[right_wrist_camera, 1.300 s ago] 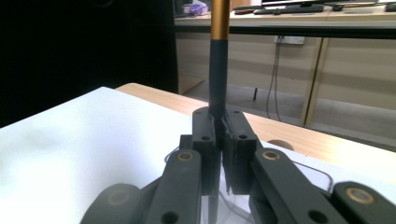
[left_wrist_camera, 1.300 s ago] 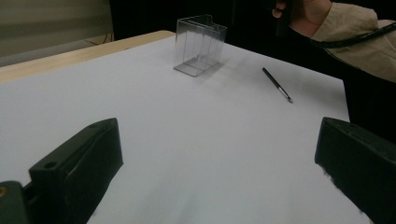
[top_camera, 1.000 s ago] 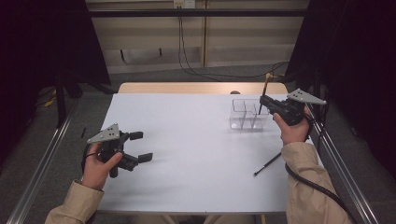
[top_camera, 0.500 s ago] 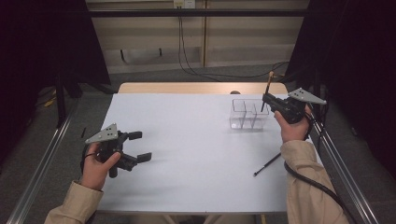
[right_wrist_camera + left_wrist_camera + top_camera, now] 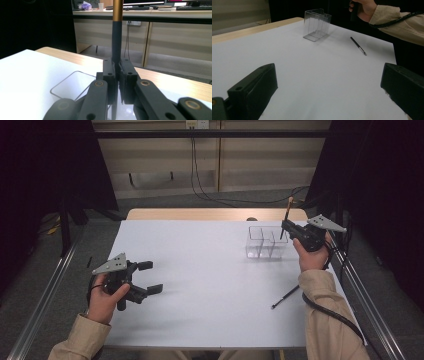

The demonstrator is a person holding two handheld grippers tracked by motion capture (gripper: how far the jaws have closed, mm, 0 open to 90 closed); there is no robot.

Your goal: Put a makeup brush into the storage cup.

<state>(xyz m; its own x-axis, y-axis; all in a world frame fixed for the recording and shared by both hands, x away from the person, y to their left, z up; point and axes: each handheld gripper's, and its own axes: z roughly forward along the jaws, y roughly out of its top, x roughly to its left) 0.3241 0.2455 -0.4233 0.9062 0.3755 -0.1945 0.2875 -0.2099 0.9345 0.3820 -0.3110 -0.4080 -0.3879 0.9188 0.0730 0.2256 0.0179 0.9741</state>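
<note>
My right gripper clamps one pen upright over the clear organizer near the table's far right corner, a second pen still lies near the right edge, and my left gripper waits open.

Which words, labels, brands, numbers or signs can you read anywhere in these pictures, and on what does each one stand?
None can be read. The pen clamped in the right gripper, the second pen, the clear holder and the left gripper show no print; the desk clutter far behind is too small and blurred.
</note>
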